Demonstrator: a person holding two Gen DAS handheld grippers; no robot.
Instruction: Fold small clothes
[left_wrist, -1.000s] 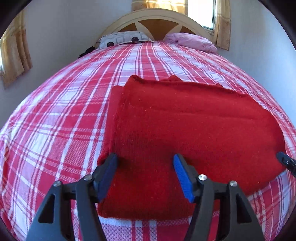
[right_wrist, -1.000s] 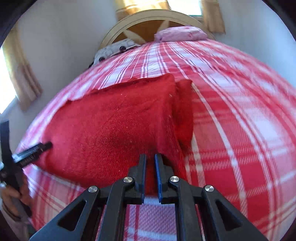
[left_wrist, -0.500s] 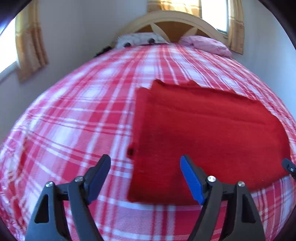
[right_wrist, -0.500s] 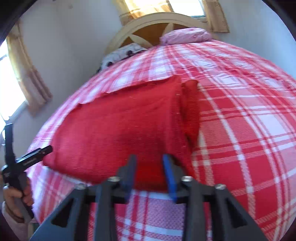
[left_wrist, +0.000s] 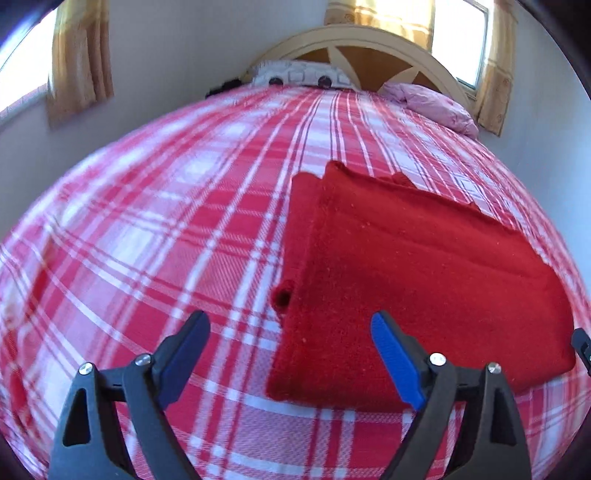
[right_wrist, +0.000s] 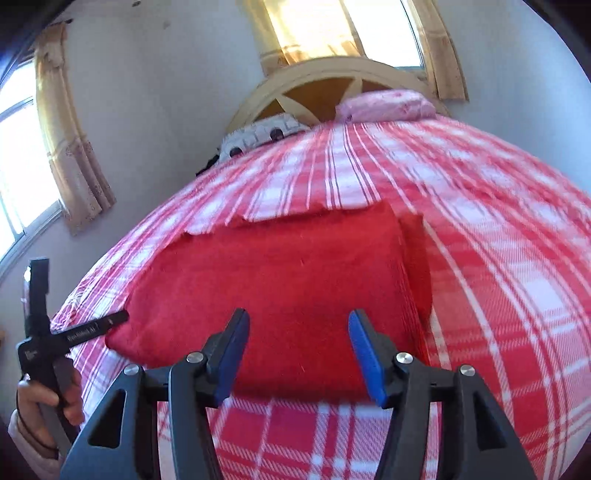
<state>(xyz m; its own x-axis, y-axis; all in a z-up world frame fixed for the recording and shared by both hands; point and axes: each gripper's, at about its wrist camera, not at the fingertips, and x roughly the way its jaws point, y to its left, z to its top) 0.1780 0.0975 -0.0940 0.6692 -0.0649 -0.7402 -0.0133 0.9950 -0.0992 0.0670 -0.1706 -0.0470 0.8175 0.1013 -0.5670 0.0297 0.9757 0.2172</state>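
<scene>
A red knitted garment (left_wrist: 413, 280) lies folded into a flat rectangle on the plaid bed; it also shows in the right wrist view (right_wrist: 288, 284). A narrower folded layer sticks out along its outer side edge in both views. My left gripper (left_wrist: 291, 354) is open and empty, above the garment's near left corner. My right gripper (right_wrist: 297, 354) is open and empty, just above the garment's near edge. The left gripper also shows at the far left of the right wrist view (right_wrist: 74, 332), held by a hand.
The red-and-white plaid bedspread (left_wrist: 147, 229) covers the whole bed. A patterned white pillow (left_wrist: 299, 75) and a pink pillow (left_wrist: 432, 107) lie at the wooden headboard (left_wrist: 369, 48). Walls and curtained windows surround the bed.
My right gripper opened and let go of the garment's near edge, then pulled back. My left gripper shifted left off the garment and lifted back, staying open.
</scene>
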